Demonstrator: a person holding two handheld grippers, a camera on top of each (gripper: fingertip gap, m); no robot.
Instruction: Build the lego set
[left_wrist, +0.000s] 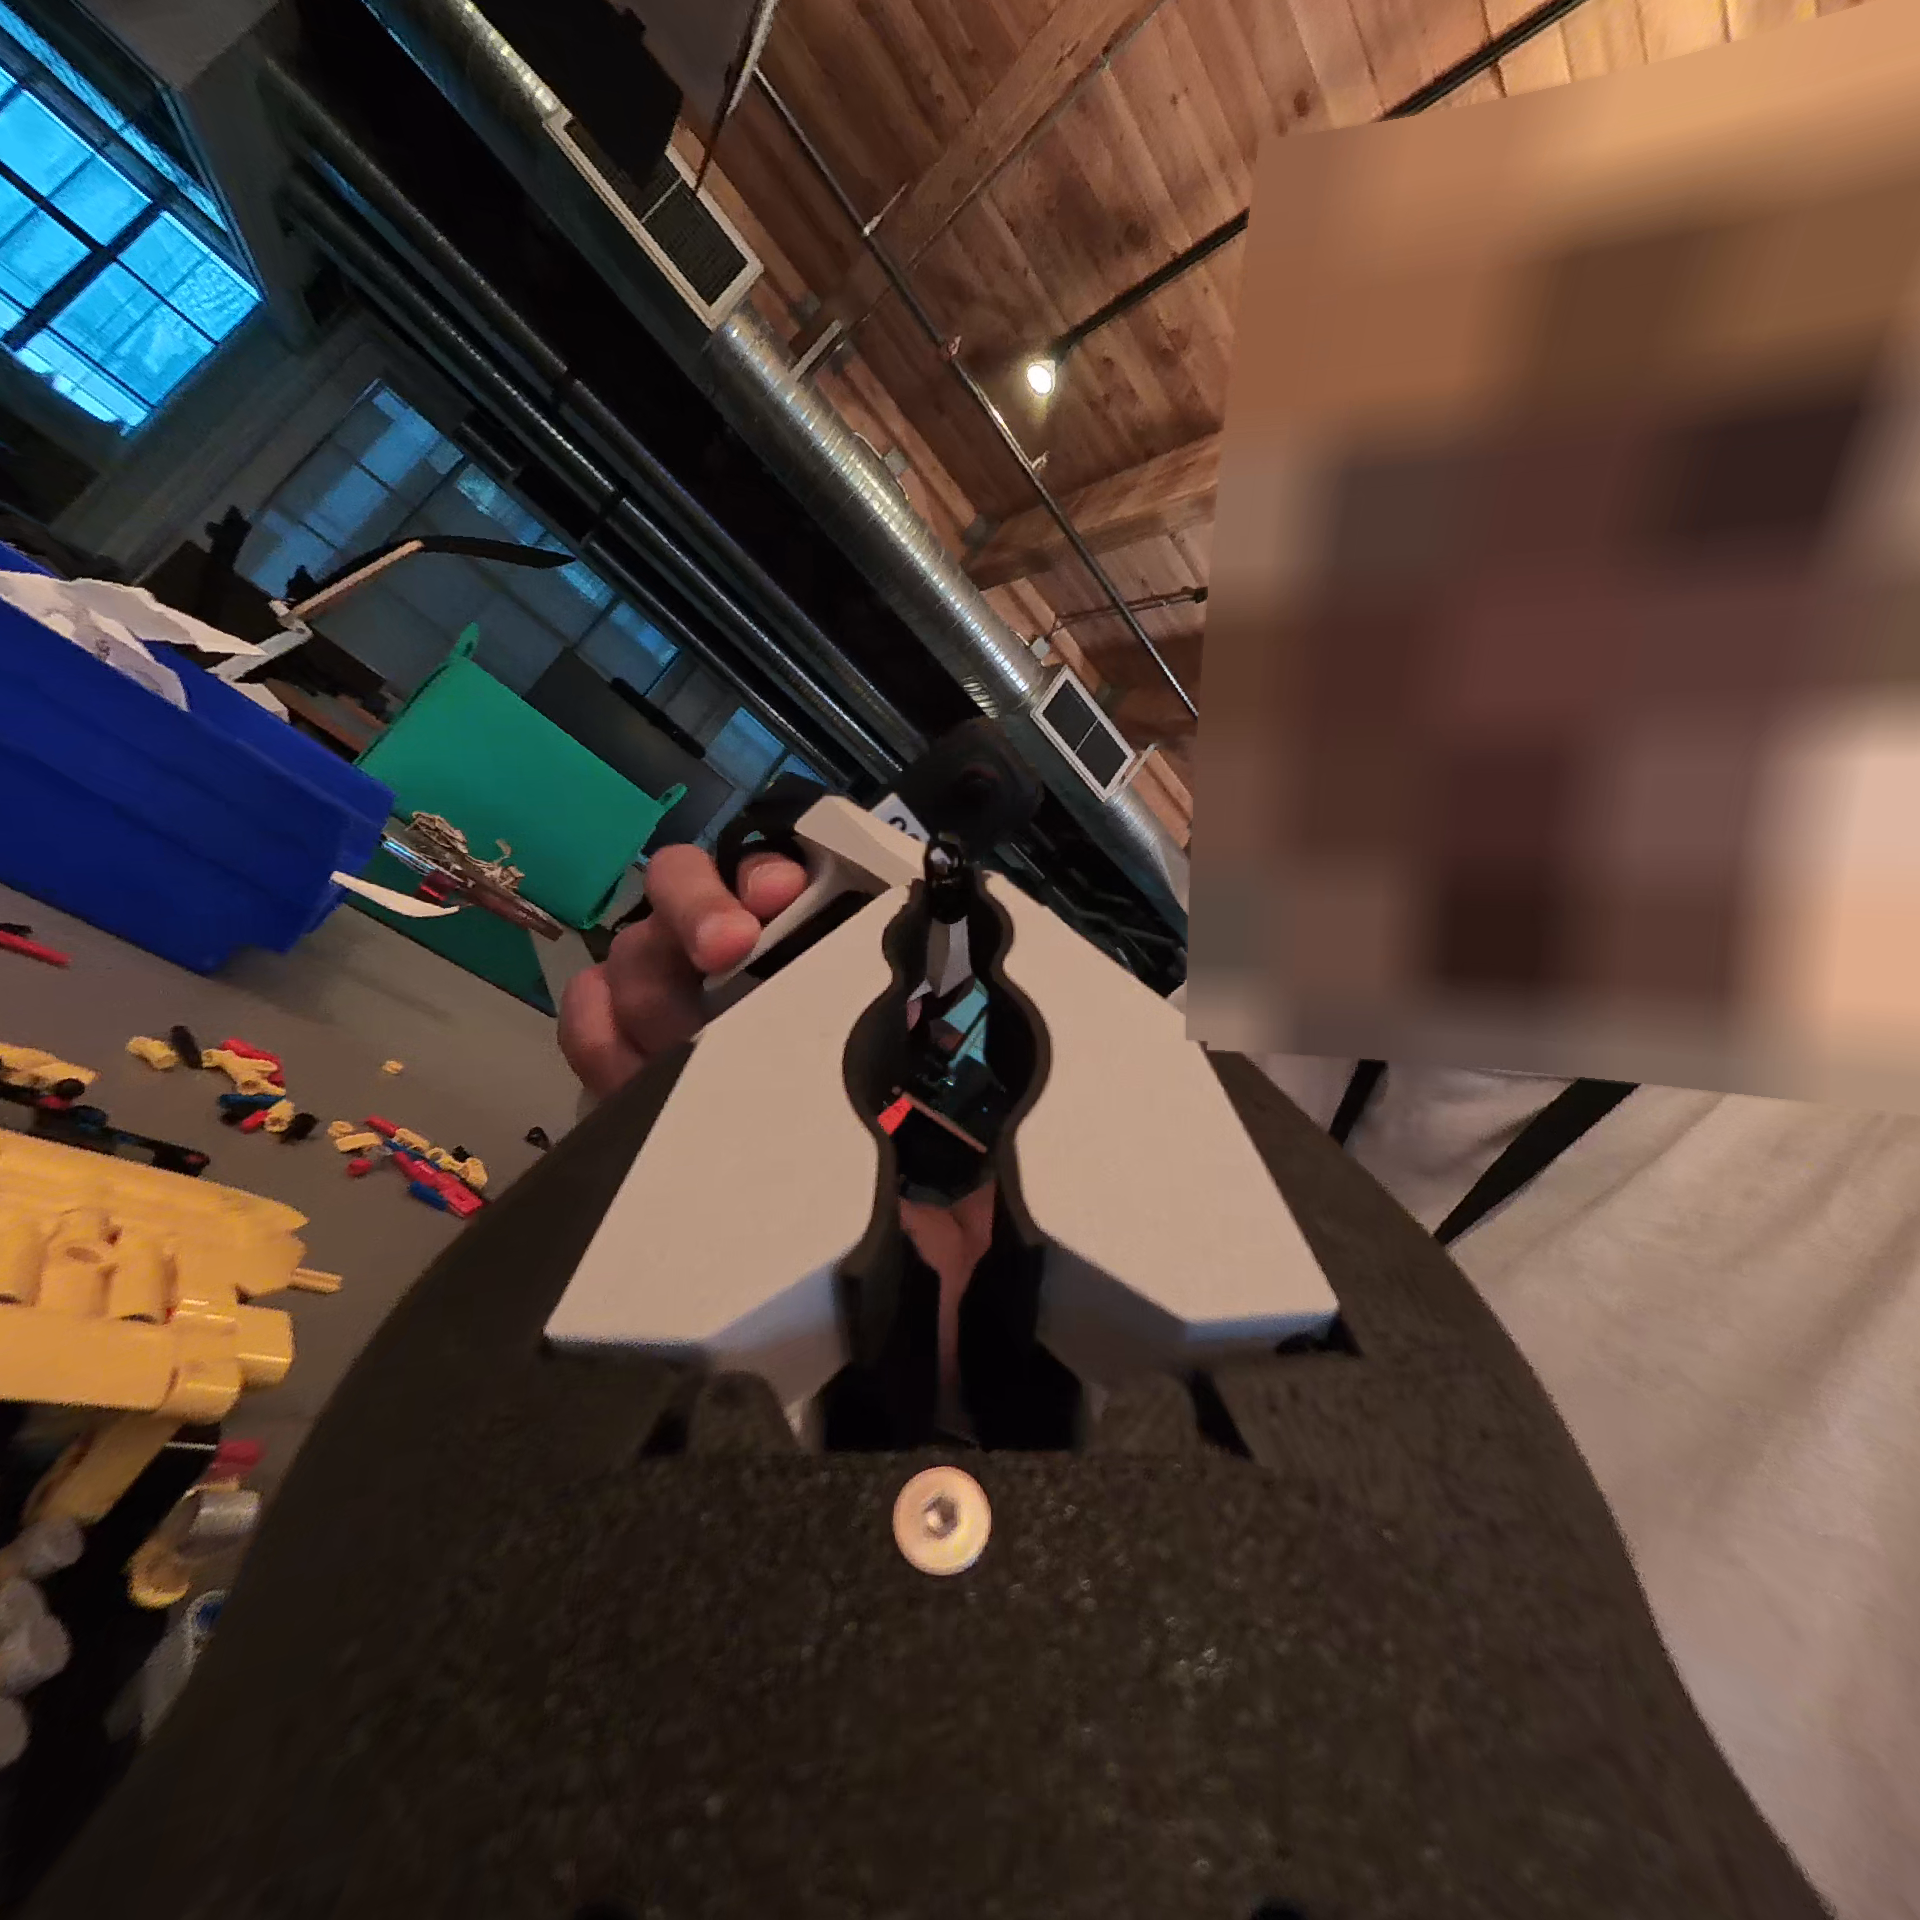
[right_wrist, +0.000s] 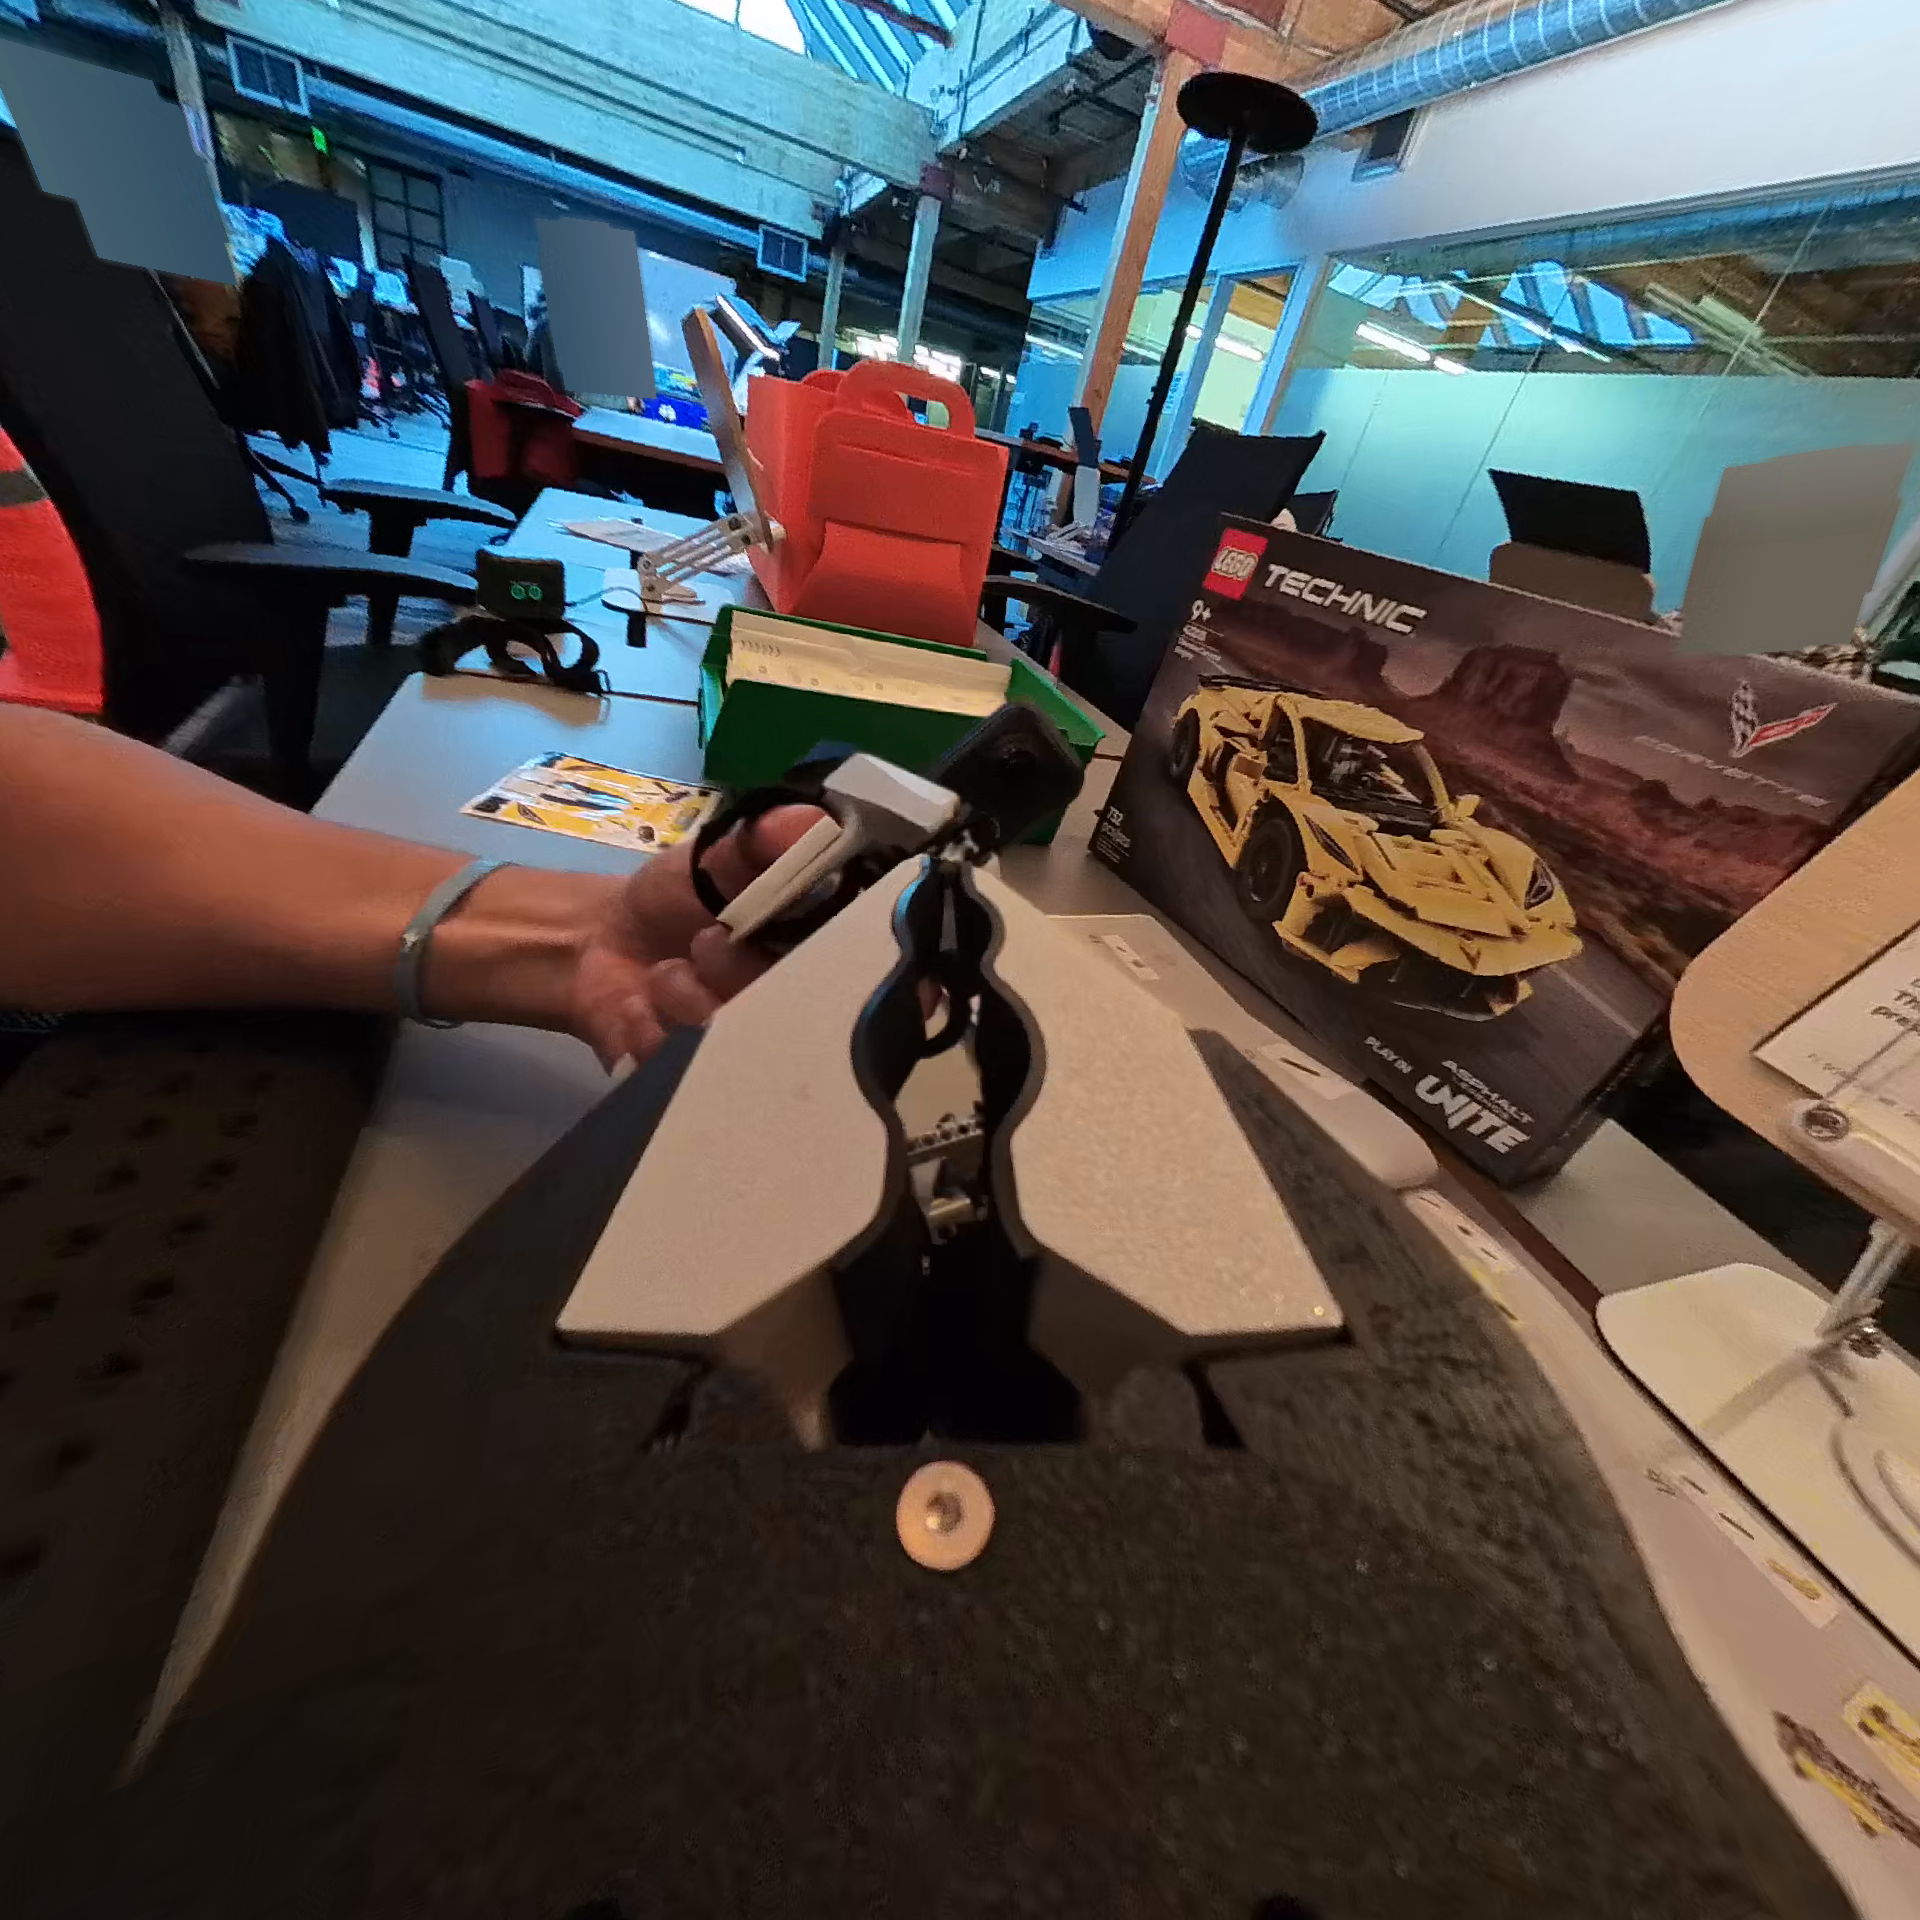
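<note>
My left gripper (left_wrist: 943, 883) is shut, raised off the table and pointing up toward the person. A small black Lego piece (left_wrist: 941, 860) sits pinched at its tips. The right gripper's white body (left_wrist: 831, 831) faces it tip to tip, held by a hand (left_wrist: 665, 956). In the right wrist view my right gripper (right_wrist: 943, 868) is shut too, and its tips meet the left gripper (right_wrist: 883, 810). I cannot tell whether it also grips the piece. A part-built yellow Lego model (left_wrist: 125, 1320) lies at the left.
Loose yellow, red, blue and black pieces (left_wrist: 312, 1122) are scattered on the grey table (left_wrist: 416, 997). A blue bin (left_wrist: 156, 810) and a green bin (right_wrist: 790, 727) stand behind. The set's box (right_wrist: 1403, 831) leans at the right, and an orange bag (right_wrist: 873, 509) and a sticker sheet (right_wrist: 592, 800) lie beyond. The grippers are tip to tip, or close to it.
</note>
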